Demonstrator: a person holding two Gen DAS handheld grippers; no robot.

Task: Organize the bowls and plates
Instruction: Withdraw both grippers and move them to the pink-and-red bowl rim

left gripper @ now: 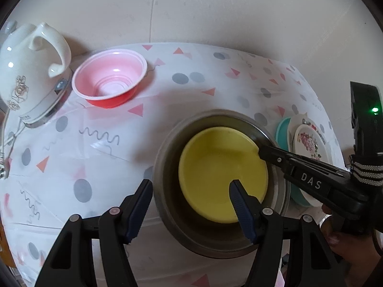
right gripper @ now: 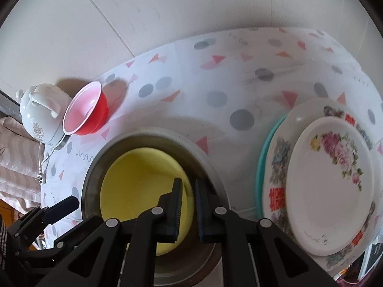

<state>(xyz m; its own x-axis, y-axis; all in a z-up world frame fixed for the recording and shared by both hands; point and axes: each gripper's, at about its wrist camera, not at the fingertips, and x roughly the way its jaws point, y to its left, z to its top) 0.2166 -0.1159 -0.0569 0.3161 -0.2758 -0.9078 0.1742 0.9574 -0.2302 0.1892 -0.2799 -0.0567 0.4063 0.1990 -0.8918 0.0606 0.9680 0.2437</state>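
A yellow bowl (left gripper: 222,174) sits inside a steel bowl (left gripper: 167,143) on the patterned tablecloth; both also show in the right wrist view, yellow bowl (right gripper: 141,181) and steel bowl (right gripper: 210,167). My right gripper (right gripper: 189,191) is shut on the yellow bowl's right rim, and it shows in the left wrist view (left gripper: 261,151). My left gripper (left gripper: 191,186) is open, its jaws straddling the steel bowl's near-left rim. A red bowl (left gripper: 110,79) stands far left, also in the right wrist view (right gripper: 86,110). A stack of plates (right gripper: 328,184) lies at right, floral plate (left gripper: 310,143) on top.
A white kettle (left gripper: 31,71) stands on its base at the far left beside the red bowl, cord trailing off the table edge. A teal plate (right gripper: 261,162) is at the bottom of the stack. A wall runs behind the table.
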